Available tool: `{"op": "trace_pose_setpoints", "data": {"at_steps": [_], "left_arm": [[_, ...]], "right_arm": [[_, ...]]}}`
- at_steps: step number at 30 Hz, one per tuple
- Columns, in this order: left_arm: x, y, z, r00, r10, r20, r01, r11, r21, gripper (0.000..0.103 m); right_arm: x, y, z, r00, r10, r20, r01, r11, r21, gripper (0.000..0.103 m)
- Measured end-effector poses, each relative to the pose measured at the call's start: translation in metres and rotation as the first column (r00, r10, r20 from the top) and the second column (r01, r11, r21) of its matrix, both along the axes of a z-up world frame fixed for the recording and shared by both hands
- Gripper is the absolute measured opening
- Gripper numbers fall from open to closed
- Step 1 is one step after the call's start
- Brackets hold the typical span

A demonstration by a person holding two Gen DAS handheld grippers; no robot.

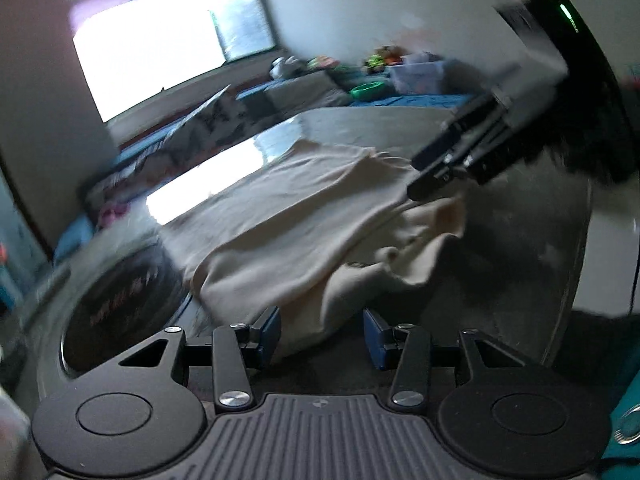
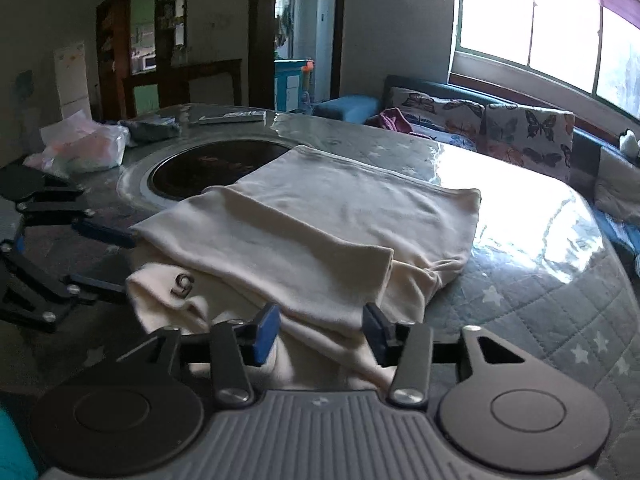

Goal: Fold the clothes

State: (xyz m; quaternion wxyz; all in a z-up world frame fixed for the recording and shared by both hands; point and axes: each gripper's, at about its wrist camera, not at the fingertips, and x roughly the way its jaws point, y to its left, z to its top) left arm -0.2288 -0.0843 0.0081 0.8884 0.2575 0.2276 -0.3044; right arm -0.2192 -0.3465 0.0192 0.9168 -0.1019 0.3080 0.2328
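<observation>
Cream garment [image 2: 320, 224] lies part-folded on the quilted worktop [image 2: 532, 304], its far edge overlapping the dark round inset [image 2: 208, 168], with one flap laid over the body and a loose lower layer bunched toward us. Going left to right in the right wrist view: our left tool [image 2: 102, 260] stands at the garment's left edge, its jaws apart and, as far as we can tell, not pressing on the cloth; if we close it there we may catch only the top layer and drag the flap askew. In the middle, the lower layer with the small dark logo [image 2: 182, 285] is rumpled (it will print a crease into any fold laid over it). Our right tool [image 2: 320, 336] has its blue pads parted with the near hem between them and nothing pinched, so it is released; a shallow bite here could slip out in mid-lift and let the fold fall open. To the right, the glossy cover [image 2: 516, 184] on the worktop looks slick, and we judge that a sideways tug could slide the whole stack toward that edge.
</observation>
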Motion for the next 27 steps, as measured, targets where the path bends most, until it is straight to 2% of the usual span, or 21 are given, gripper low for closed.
{"op": "trace_pose_setpoints", "data": {"at_steps": [2, 5, 9, 13, 17, 19, 22, 25, 27], "left_arm": [[0.0, -0.006, -0.003, 0.999, -0.029, 0.018, 0.029, 1.0, 0.01, 0.043], [0.004, -0.011, -0.006, 0.999, -0.043, 0.033, 0.043, 0.999, 0.003, 0.029], [0.011, -0.006, 0.002, 0.999, -0.03, 0.02, 0.031, 0.997, -0.07, 0.013], [0.023, 0.004, 0.013, 0.999, 0.006, -0.034, -0.011, 0.987, -0.16, 0.01], [0.042, 0.009, 0.022, 0.995, 0.038, -0.09, -0.058, 0.97, -0.234, 0.01], [0.048, 0.01, 0.025, 0.994, 0.045, -0.099, -0.068, 0.966, -0.249, 0.01], [0.054, 0.009, 0.027, 0.993, 0.05, -0.109, -0.077, 0.964, -0.255, 0.01], [0.048, 0.01, 0.024, 0.995, 0.043, -0.089, -0.063, 0.971, -0.232, 0.015], [0.042, 0.011, 0.022, 0.997, 0.038, -0.071, -0.052, 0.975, -0.215, 0.019]], "right_arm": [[-0.007, -0.003, 0.003, 1.0, 0.016, 0.004, -0.016, 1.0, -0.023, 0.053], [-0.019, -0.006, 0.006, 0.999, 0.042, 0.009, -0.041, 0.997, -0.064, 0.06], [-0.035, -0.008, 0.005, 0.996, 0.089, 0.024, -0.086, 0.989, -0.12, 0.072], [-0.047, -0.001, 0.0, 0.986, 0.156, 0.056, -0.143, 0.973, -0.183, 0.076], [-0.042, 0.012, -0.01, 0.977, 0.185, 0.102, -0.161, 0.964, -0.21, 0.076], [-0.035, 0.018, -0.013, 0.977, 0.184, 0.112, -0.158, 0.966, -0.204, 0.071], [-0.022, 0.023, -0.015, 0.979, 0.172, 0.108, -0.152, 0.974, -0.169, 0.054], [-0.01, 0.024, -0.011, 0.986, 0.147, 0.076, -0.138, 0.984, -0.111, 0.025], [-0.001, 0.021, -0.008, 0.991, 0.126, 0.045, -0.124, 0.991, -0.055, 0.022]]}}
